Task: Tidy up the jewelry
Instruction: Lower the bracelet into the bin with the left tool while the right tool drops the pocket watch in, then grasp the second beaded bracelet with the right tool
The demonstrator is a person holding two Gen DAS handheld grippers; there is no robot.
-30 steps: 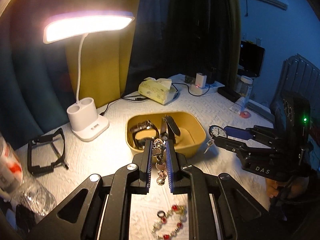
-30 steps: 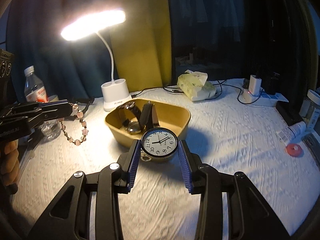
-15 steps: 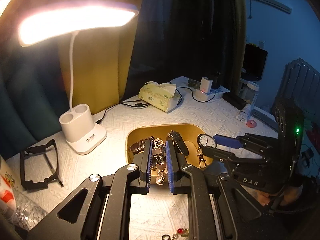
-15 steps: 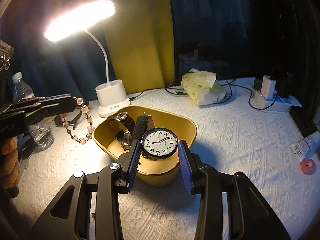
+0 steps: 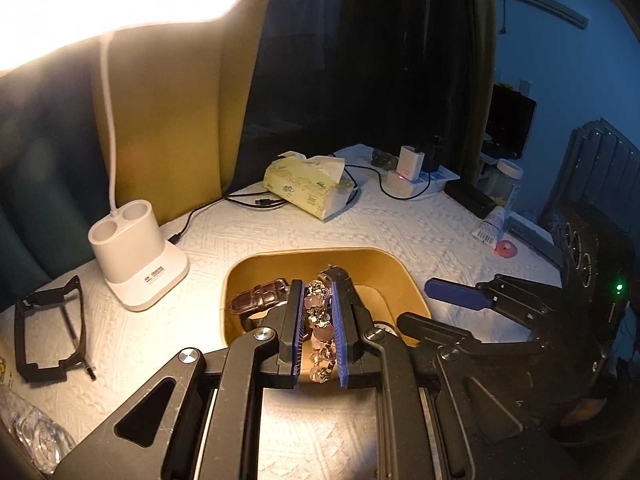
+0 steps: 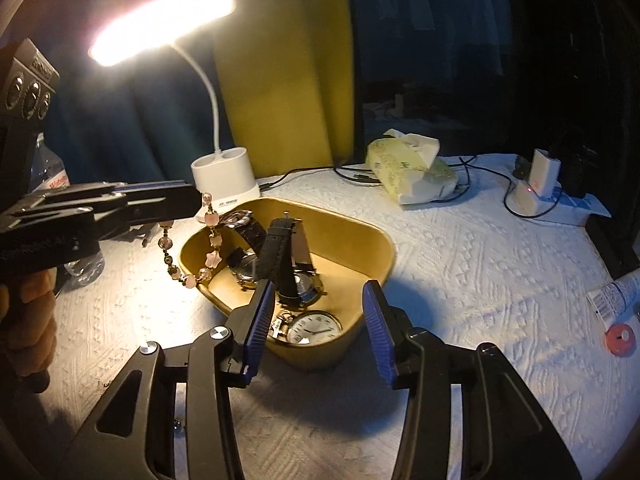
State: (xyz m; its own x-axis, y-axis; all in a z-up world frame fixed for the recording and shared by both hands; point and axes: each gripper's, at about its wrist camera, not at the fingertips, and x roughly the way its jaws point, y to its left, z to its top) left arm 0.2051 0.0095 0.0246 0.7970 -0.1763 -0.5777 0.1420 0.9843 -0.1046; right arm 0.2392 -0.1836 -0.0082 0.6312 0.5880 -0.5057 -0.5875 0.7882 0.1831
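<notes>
A yellow bowl (image 6: 372,240) holds several strap watches (image 6: 280,256) and a round pocket watch (image 6: 314,327) lying near its front rim. My right gripper (image 6: 316,300) is open and empty just above that front rim. My left gripper (image 5: 316,312) is shut on a pink bead bracelet (image 5: 320,332) and holds it over the bowl's (image 5: 400,276) near edge. In the right wrist view the bracelet (image 6: 208,248) hangs from the left gripper (image 6: 192,200) above the bowl's left rim. The right gripper (image 5: 436,304) shows open in the left wrist view.
A lit white desk lamp (image 5: 136,256) stands left of the bowl. A tissue pack (image 5: 308,188) and a power strip with charger (image 5: 412,176) lie behind. A black frame (image 5: 48,332) and a water bottle (image 6: 52,176) sit at the left. A red tape roll (image 6: 620,340) lies at the right.
My right gripper has opened and the pocket watch now lies in the bowl. My left gripper has carried the bracelet forward to the bowl's rim.
</notes>
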